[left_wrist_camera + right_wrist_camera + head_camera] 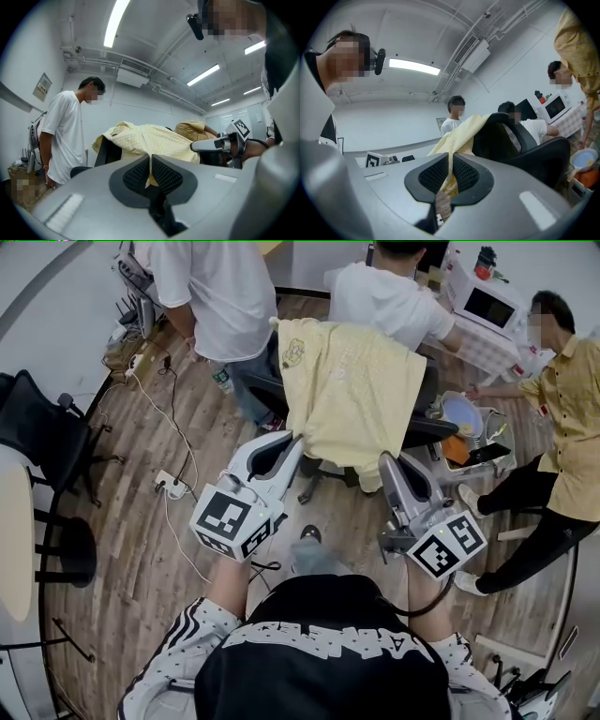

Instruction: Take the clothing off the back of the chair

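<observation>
Over chair (429,430) back hangs clothing (352,390); left gripper (298,439) at chair's front-left, right gripper (386,460) front-right, both pinching its hem; power strip (172,486) on floor (141,559) left of chair.

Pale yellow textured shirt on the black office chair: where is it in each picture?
Head view: the pale yellow textured shirt is upper centre, draped over the black office chair.
Left gripper view: shirt at centre, its edge pinched in the jaws.
Right gripper view: shirt at centre, left of the chair back, pinched too.
Shared landmark: the chair under it.
</observation>
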`<move>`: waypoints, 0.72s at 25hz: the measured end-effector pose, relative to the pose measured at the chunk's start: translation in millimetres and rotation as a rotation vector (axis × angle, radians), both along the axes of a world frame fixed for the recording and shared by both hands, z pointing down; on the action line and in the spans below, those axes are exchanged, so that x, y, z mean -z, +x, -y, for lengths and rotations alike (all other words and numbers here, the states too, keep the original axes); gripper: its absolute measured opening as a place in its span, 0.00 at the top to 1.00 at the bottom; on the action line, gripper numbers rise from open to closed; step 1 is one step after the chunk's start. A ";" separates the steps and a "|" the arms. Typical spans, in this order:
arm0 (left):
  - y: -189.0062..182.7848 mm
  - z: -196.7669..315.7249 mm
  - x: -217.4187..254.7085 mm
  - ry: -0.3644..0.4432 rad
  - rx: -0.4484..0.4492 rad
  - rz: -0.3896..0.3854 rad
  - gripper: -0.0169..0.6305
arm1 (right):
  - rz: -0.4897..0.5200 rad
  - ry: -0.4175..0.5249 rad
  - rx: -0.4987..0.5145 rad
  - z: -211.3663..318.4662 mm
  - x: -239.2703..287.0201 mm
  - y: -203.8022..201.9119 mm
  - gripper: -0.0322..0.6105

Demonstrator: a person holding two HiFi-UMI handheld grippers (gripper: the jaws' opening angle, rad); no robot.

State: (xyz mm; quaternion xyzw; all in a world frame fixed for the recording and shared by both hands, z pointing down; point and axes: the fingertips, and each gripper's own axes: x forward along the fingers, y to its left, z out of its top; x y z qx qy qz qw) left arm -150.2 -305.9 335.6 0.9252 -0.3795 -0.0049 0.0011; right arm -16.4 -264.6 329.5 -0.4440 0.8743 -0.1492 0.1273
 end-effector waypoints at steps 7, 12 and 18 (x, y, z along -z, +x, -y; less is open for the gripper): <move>5.0 -12.6 -0.5 -0.003 0.000 0.001 0.95 | 0.001 0.001 -0.001 -11.7 -0.5 4.8 0.89; 10.4 -21.9 -3.6 -0.008 -0.002 -0.003 0.95 | 0.005 -0.006 -0.001 -20.0 -5.0 10.1 0.89; 12.5 -30.5 -5.7 -0.013 -0.003 -0.002 0.95 | 0.004 -0.013 -0.001 -27.5 -6.9 11.9 0.89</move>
